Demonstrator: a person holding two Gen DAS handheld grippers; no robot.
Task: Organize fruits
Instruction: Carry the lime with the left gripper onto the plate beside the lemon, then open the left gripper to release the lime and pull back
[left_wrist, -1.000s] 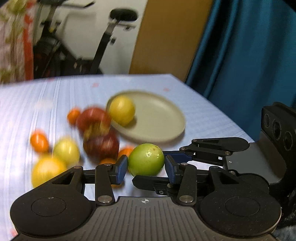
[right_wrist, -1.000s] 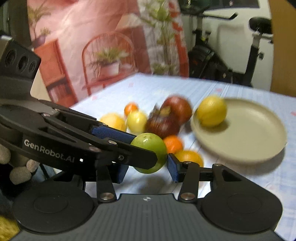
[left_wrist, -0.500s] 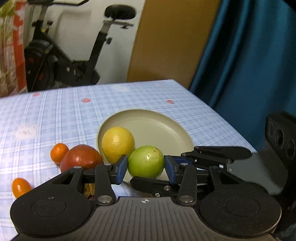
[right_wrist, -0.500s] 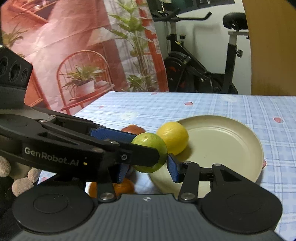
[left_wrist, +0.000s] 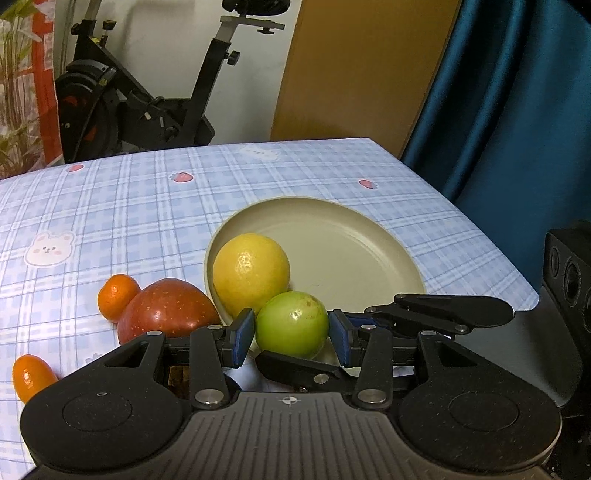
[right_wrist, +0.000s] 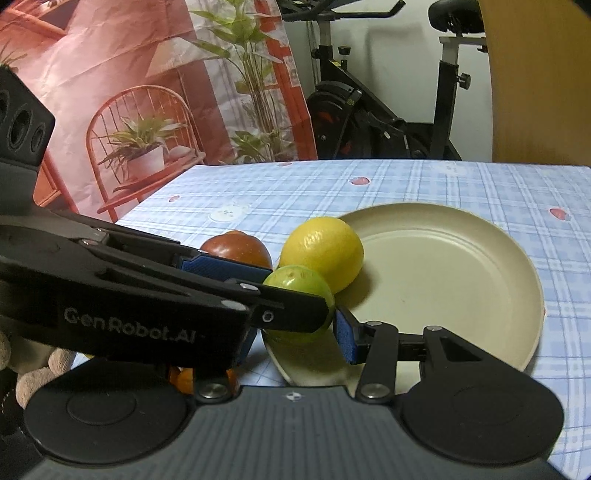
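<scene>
- Holding one green fruit (left_wrist: 291, 328) together, both hand-held grippers are clamped on it: the left hand-held gripper (left_wrist: 291, 334) from its sides, the right hand-held gripper (right_wrist: 295, 317) crosswise.
- It hangs over the near rim of the plate (left_wrist: 388, 236), just beside the lemon (left_wrist: 251, 273) lying there.
- Risk: uneven release by one gripper could roll it off the rim onto the bench (left_wrist: 147, 206).
- Risk: lowering here could nudge the lemon against the apple (left_wrist: 168, 310).

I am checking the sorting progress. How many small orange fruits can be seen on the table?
3. One touches the red apple; one lies near the table's left edge; one sits partly hidden under the grippers. More may be hidden.
</scene>
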